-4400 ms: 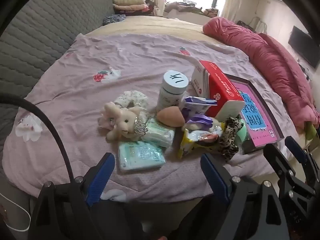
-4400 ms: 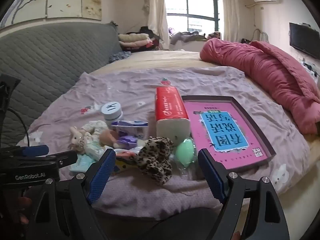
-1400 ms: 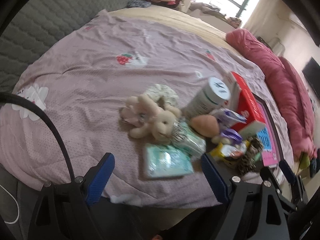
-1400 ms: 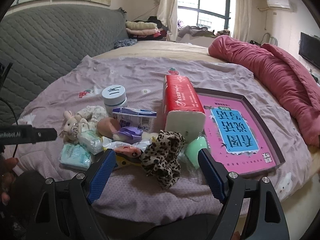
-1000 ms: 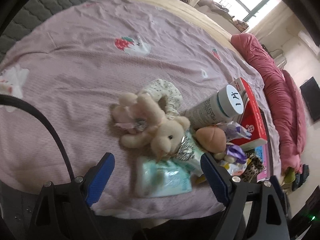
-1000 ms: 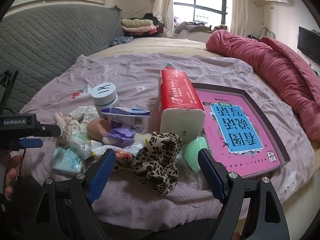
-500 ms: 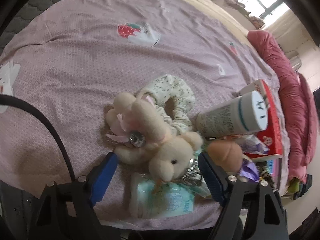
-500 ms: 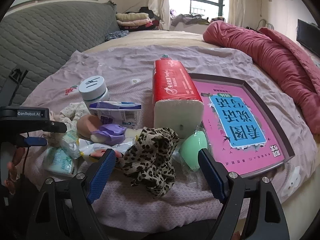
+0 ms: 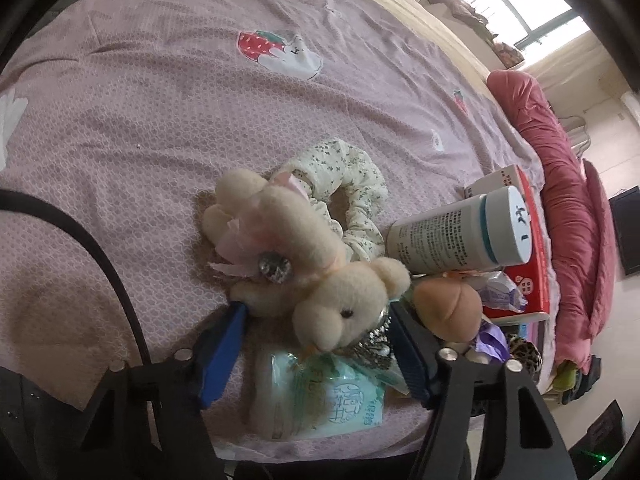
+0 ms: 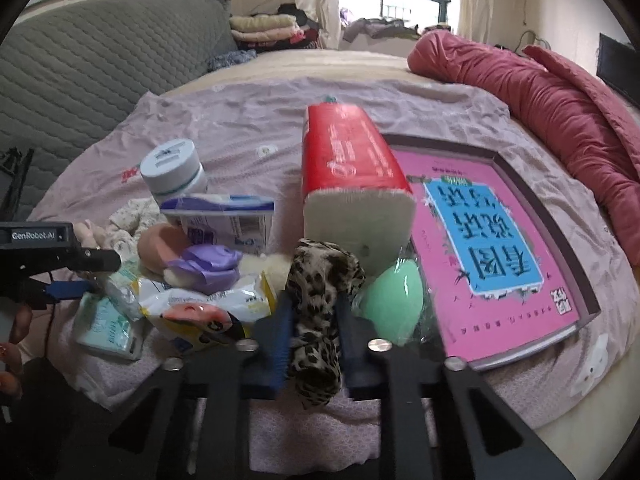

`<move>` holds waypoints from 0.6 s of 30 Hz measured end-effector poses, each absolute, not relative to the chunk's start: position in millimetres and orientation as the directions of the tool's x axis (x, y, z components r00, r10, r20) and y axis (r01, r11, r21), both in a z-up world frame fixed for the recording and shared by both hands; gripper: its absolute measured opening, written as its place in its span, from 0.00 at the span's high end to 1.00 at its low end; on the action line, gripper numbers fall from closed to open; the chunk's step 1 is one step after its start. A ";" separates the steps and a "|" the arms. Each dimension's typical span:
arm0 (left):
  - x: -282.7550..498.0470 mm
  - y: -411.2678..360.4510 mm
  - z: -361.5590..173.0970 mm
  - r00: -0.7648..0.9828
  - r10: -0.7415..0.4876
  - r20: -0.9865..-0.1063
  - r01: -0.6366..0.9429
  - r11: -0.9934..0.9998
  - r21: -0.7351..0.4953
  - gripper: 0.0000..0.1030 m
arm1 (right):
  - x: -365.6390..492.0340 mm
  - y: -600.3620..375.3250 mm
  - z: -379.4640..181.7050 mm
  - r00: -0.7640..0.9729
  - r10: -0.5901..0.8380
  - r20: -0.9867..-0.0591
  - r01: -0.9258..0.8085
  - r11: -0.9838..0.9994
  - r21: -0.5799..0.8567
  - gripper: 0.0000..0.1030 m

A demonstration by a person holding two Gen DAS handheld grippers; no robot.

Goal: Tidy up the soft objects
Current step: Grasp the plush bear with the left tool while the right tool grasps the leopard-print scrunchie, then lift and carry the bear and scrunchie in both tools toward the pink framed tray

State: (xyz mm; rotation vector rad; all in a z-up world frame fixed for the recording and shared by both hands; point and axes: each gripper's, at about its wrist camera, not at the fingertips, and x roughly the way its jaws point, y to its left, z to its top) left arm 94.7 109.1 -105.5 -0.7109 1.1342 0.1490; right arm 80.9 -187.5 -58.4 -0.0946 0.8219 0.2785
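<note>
**Q:** State of the left gripper [image 9: 316,312]?

**A:** Closing, not yet clenched. Blue pads [image 9: 224,344] set to either side of the plush bear [image 9: 304,248], one at a paw, the other beside the head; no visible squeeze on the fur.

**Q:** Position of the bear?

**A:** Lying on the lilac bedspread [image 9: 160,100] near the front edge of the bed, head toward that edge. Resting partly on a floral scrunchie [image 9: 360,184] behind it, with a pale green tissue packet [image 9: 336,400] just under the chin. Beside the head, a peach-coloured sponge [image 9: 448,308] and a white bottle [image 9: 452,240] with a teal-banded cap.

**Q:** And the right gripper [image 10: 313,304]?

**A:** Closing too, and already pinching the leopard-print scrunchie [image 10: 320,280]. Fabric bunched narrow between the two pads, bulging above and below them.

**Q:** Location of that scrunchie?

**A:** Also at the front edge of the bed, toward the right end of the pile. Touching the white end of a red tissue pack [image 10: 352,152] behind it, with a green egg-shaped sponge [image 10: 392,300] just beside it on the right. Further right, a flat pink box [image 10: 480,232] with a blue label, reaching toward the front right corner of the bedspread.

**Q:** Rest of the bed?

**A:** Bare bedspread behind the pile; a rolled red quilt [image 10: 560,92] along the right edge.
</note>
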 end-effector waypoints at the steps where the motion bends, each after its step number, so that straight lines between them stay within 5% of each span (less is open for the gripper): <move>1: 92.4 109.8 -104.9 0.443 -0.245 -0.862 -0.452 0.770 -0.451 0.42 | 79.7 -188.2 -55.8 0.656 0.214 -0.724 -0.282 0.959 0.028 0.86; 5: 86.6 111.7 -102.5 0.471 -0.278 -0.837 -0.429 0.757 -0.493 0.62 | 74.2 -191.4 -42.7 0.703 0.223 -0.675 -0.282 0.959 0.024 0.86; 18: 71.6 110.6 -78.5 0.566 -0.273 -0.778 -0.362 0.766 -0.532 0.64 | 65.7 -204.1 -21.7 0.750 0.251 -0.612 -0.282 0.958 0.047 0.86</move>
